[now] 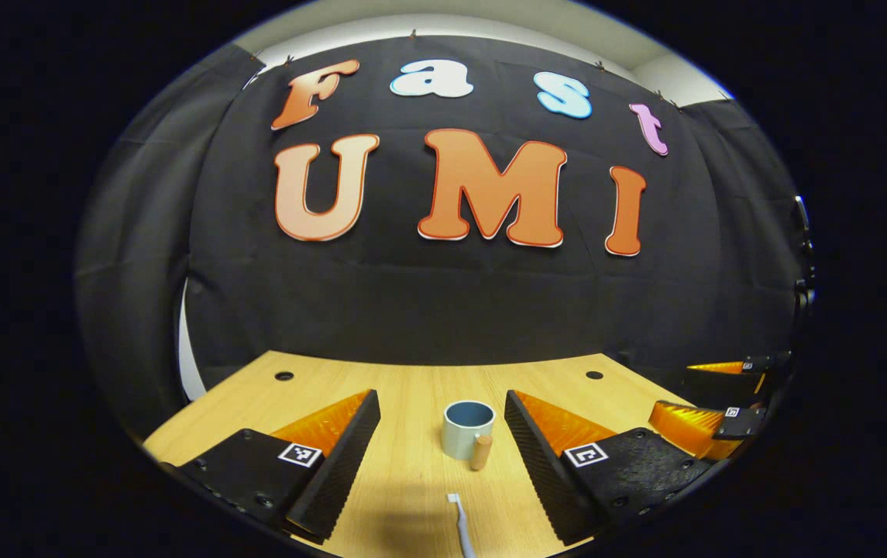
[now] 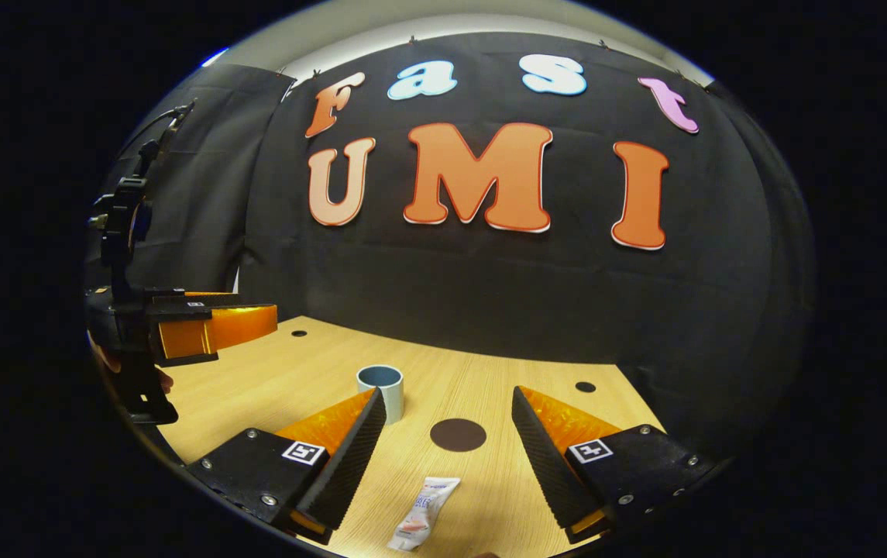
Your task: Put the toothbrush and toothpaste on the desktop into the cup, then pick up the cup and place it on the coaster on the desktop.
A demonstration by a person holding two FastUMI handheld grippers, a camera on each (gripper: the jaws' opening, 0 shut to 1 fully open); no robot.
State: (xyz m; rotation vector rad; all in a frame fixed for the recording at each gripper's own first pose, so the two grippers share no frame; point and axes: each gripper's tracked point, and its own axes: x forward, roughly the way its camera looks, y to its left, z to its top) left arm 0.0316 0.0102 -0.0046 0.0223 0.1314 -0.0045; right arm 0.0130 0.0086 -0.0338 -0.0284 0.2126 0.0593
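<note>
Table (image 1: 412,380) of light wood carries all the things, and I hold both my grippers above its near edge. My left gripper (image 1: 443,453) has its jaws released, wide apart, with nothing between the fingers that they touch. In the left gripper view the cup (image 1: 469,428) stands upright on the table between my two fingers, toward the middle of the table, and its wooden handle (image 1: 481,452) points to the near edge. The toothbrush (image 1: 459,523) lies flat on the table just nearer than the cup, close to the near edge, its head toward the cup and apart from it. At the right side of this view I see my right gripper (image 1: 710,403), above the right part of the table.

My right gripper (image 2: 449,442) also has its jaws released and grasps nothing. In the right gripper view the toothpaste (image 2: 423,523) lies flat near the near edge of the table, between my fingers but touching neither. The coaster (image 2: 458,435), a dark round disc, lies farther in, about the middle of the table. The cup (image 2: 380,387) stands left of the coaster, near it but apart, partly behind my left finger. At the left side of this view my left gripper (image 2: 214,325) hangs over the left part of the table, and a bit of the hand (image 2: 160,380) that holds it shows under it.
</note>
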